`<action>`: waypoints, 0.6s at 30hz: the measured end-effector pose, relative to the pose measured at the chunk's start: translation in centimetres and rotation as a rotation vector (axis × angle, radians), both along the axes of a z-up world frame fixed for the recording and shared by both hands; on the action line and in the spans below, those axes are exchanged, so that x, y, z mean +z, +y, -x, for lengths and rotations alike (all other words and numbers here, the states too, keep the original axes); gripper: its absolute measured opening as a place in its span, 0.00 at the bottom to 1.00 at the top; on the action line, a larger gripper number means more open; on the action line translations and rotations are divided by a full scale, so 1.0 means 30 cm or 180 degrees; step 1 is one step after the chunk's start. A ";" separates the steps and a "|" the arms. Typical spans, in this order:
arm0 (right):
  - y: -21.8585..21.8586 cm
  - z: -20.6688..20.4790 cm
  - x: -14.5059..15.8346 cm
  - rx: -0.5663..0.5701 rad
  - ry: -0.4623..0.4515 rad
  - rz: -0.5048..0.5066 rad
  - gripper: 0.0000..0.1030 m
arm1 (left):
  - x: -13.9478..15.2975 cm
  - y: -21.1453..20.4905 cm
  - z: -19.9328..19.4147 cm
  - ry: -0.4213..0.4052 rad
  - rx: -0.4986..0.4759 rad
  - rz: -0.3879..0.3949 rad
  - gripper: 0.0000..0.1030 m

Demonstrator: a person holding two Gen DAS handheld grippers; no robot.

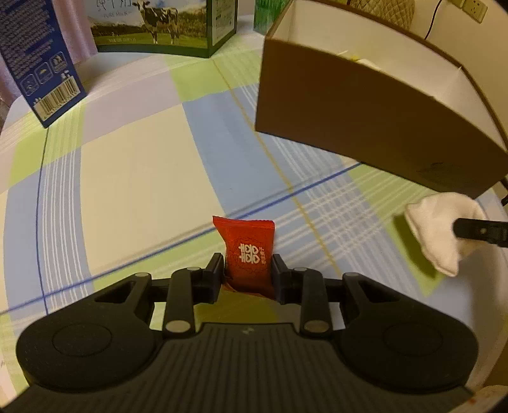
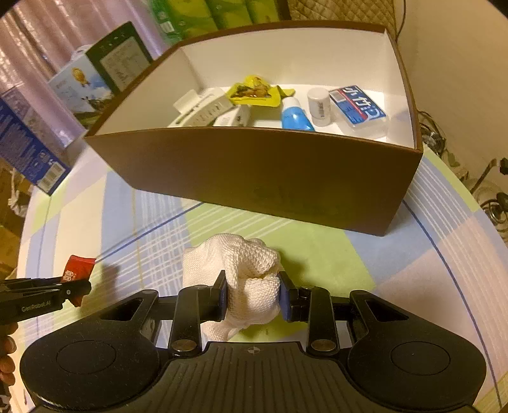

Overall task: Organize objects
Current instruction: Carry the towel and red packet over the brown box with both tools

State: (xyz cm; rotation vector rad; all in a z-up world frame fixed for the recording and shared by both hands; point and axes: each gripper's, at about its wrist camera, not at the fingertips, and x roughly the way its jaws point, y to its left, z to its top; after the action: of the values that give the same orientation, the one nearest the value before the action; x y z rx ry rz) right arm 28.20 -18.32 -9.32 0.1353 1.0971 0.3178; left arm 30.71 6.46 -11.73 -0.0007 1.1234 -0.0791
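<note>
Black ribbed gripper [image 2: 253, 294] body, 2 round discs, blue-padded fingers [image 2: 284, 298].

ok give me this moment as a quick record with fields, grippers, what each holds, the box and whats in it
left gripper: shut on red candy packet, held above the tablecloth
right gripper: shut on white cloth
brown box: open top, white inside, stands on the checked tablecloth ahead of both grippers
box contents: yellow packet, blue and white tube, small white jar, blue-labelled clear case, white items to the left, too jumbled to name
behind: milk cartons, blue carton
</note>
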 end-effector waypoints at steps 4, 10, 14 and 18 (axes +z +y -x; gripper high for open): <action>-0.010 0.028 0.026 0.0101 -0.0049 -0.0038 0.27 | 0.060 -0.034 0.052 -0.0099 0.0049 0.0034 0.26; -0.035 0.069 0.058 0.0202 -0.0087 -0.0088 0.27 | 0.130 -0.083 0.119 -0.0212 0.0097 0.0056 0.26; -0.051 0.095 0.087 0.0282 -0.0131 -0.0115 0.27 | 0.161 -0.119 0.160 -0.0256 0.0090 0.0060 0.26; -0.072 0.120 0.127 0.0407 -0.0208 -0.0131 0.27 | 0.192 -0.161 0.189 -0.0301 0.0062 0.0076 0.26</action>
State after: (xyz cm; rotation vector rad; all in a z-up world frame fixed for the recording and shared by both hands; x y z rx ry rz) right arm 24.59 -20.47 -5.50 0.0908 1.0367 0.4565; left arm 25.03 1.64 -5.98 -0.0288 1.0278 -0.0745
